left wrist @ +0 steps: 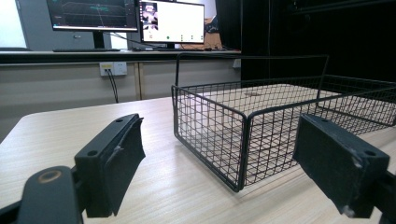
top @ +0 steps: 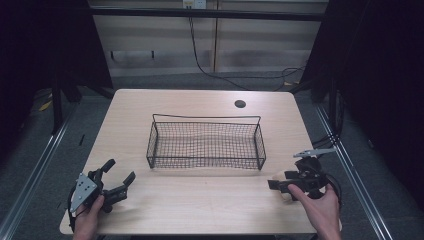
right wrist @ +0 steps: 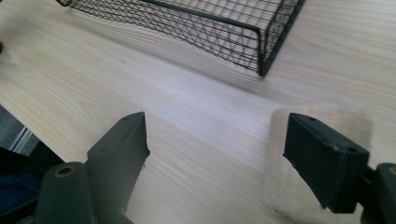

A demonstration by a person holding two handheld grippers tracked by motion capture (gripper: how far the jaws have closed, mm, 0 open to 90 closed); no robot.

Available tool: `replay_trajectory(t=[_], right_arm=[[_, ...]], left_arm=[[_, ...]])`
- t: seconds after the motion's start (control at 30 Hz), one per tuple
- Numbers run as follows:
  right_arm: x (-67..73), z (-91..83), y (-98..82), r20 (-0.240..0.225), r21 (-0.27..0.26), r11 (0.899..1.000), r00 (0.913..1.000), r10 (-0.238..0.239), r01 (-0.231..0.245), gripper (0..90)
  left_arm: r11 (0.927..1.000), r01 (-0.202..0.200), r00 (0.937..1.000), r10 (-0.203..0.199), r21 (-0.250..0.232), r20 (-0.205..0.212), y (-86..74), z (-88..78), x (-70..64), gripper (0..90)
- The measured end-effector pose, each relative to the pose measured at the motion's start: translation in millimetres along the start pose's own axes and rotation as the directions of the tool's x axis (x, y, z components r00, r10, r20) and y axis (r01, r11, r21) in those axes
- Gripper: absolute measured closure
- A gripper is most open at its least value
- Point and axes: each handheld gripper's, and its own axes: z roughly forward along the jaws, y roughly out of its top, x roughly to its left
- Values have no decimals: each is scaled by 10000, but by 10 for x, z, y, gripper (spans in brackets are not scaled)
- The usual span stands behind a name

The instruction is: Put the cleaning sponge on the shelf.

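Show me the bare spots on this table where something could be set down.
Bare wood runs along the table's near edge between left gripper and right gripper, behind the wire basket near the round hole, and beside it. Nowhere is crowded.

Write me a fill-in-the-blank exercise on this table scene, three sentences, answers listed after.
1. The black wire basket in the middle of the wooden table holds ____.
2. Both the left tongs and the right tongs have their jaws ____, with only bare tabletop between them.
3. Near the table's far edge, behind the basket, there is a small round ____.

Missing words: nothing; open; hole
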Motion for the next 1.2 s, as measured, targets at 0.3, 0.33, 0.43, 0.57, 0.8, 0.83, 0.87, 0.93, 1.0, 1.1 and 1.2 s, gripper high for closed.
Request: replay_trajectory(t=[0.3, 0.33, 0.43, 0.57, 0.8, 0.83, 0.87, 0.93, 1.0, 1.1, 1.2], right_arm=[[-213, 4, 13, 694, 1028, 9941, 9972, 281, -352, 225], [-213, 4, 13, 694, 1028, 9941, 9972, 281, -352, 225], [-290, -5, 4, 772, 1228, 9908, 9959, 473, -566, 193], [-383, 1, -10, 743, 1649, 9843, 9959, 516, -633, 161], [-455, 54, -1, 830, 2412, 9673, 9948, 594, -779, 198], [-469, 62, 6, 781, 2537, 9640, 9950, 618, -798, 200], [-478, 70, 9, 790, 2568, 9629, 9947, 650, -833, 201], [-499, 93, 20, 860, 2738, 9577, 9940, 672, -884, 196], [-517, 118, 27, 851, 2937, 9510, 9936, 747, -967, 197], [-533, 160, 37, 796, 3284, 9392, 9938, 782, -1002, 231], [-543, 179, 43, 865, 3410, 9341, 9930, 806, -1056, 226]], left_arm=[[10000, 4, 10000, -4, -21, -17, -1, -1, 0, 157], [10000, 4, 10000, -4, -21, -17, -1, -1, 0, 157], [10000, -18, 10000, 18, -17, 5, 0, -1, 1, 157], [10000, -73, 10000, 73, 11, 8, 0, -4, 5, 157], [10000, -26, 10000, 26, -16, 2, 0, -1, 2, 157], [10000, -71, 10000, 71, 17, 7, 1, -4, 5, 157], [10000, -32, 10000, 32, -18, -1, 0, -1, 2, 157], [10000, -31, 10000, 31, -14, 3, 0, -1, 2, 157], [10000, -34, 10000, 34, -13, 1, 0, -1, 2, 157], [10000, -73, 10000, 73, 13, 7, 0, -4, 5, 157], [10000, -63, 10000, 63, 8, 5, 0, -3, 4, 157]])
